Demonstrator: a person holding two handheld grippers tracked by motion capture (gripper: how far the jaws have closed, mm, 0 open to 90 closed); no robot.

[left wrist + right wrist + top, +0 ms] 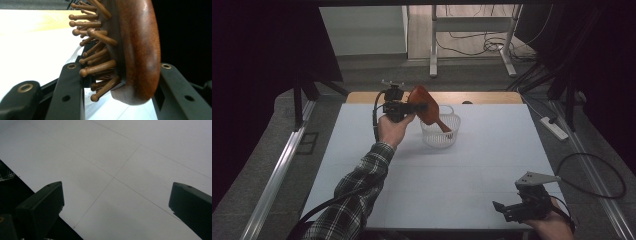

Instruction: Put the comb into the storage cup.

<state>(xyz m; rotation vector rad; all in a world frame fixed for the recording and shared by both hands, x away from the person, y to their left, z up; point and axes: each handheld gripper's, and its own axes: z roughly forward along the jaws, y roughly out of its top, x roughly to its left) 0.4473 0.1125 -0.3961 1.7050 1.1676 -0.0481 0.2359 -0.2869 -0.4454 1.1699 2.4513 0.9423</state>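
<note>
In the high view, the left gripper (pixel 404 107) holds a wooden hairbrush (pixel 424 109) by its oval head, just above the rim of a white mesh basket (pixel 451 137) that stands on the far half of the white worktop (pixel 472 170). The brush is tilted, and its handle points down into the basket; whether the handle end already touches the basket floor I cannot tell from here. The right gripper (pixel 522 207) rests well apart from the basket, at the near right edge of the worktop. In the left gripper view, the jaws are clenched on the brush head (pixel 136 50): one jaw presses against the wooden pins (pixel 97 67) and the other against the smooth rounded back. This grip looks a little uneven, because the pins can give way. So I think the good way to do this step is to lower the brush slowly, keep the handle inside the basket rim, and release only when the handle rests on the bottom, so that the brush does not tip the light basket over. In the right gripper view, the jaws stand wide apart over the bare worktop (pixel 120 165), with nothing between them.
</note>
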